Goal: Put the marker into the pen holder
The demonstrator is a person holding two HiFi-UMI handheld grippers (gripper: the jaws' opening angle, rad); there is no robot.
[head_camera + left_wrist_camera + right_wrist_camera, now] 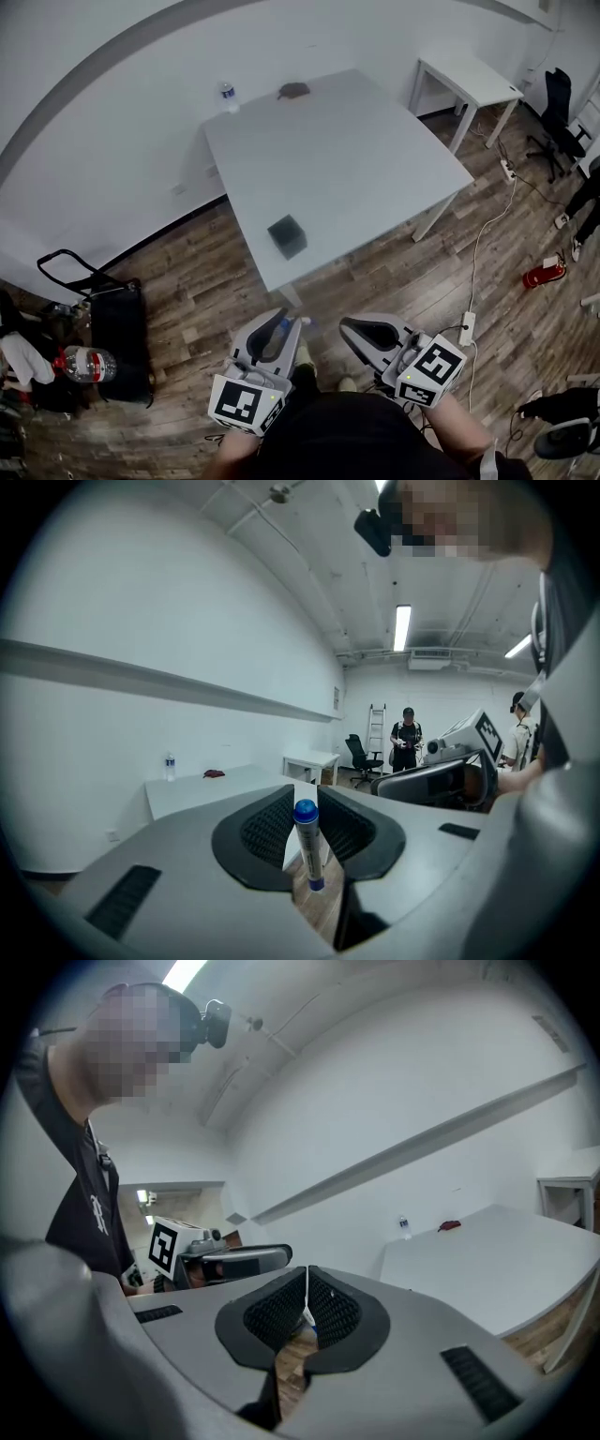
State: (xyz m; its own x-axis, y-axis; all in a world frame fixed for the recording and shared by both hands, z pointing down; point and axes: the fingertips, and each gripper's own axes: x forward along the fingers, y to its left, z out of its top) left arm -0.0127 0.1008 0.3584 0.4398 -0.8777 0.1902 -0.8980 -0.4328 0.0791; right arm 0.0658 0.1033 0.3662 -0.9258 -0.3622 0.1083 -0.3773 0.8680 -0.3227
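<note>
so the pickup part looks done: left gripper [279, 326] is clamped on the blue-capped marker [307, 844], out over the floor, well short of the desk [375, 159]. right gripper [364, 330] is closed, nothing in it. pen holder [287, 236] sits near the desk's front edge, so the carry and drop-in are left.

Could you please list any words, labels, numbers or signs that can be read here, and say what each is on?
No text can be read anywhere.
Black-and-white square markers on the cubes of the left gripper and right gripper: patterns, not words.
The blue-capped white marker in the left gripper: no legible print.
The small clear water bottle on the white table: label too small.
White print on the person's black shirt: too distorted.
</note>
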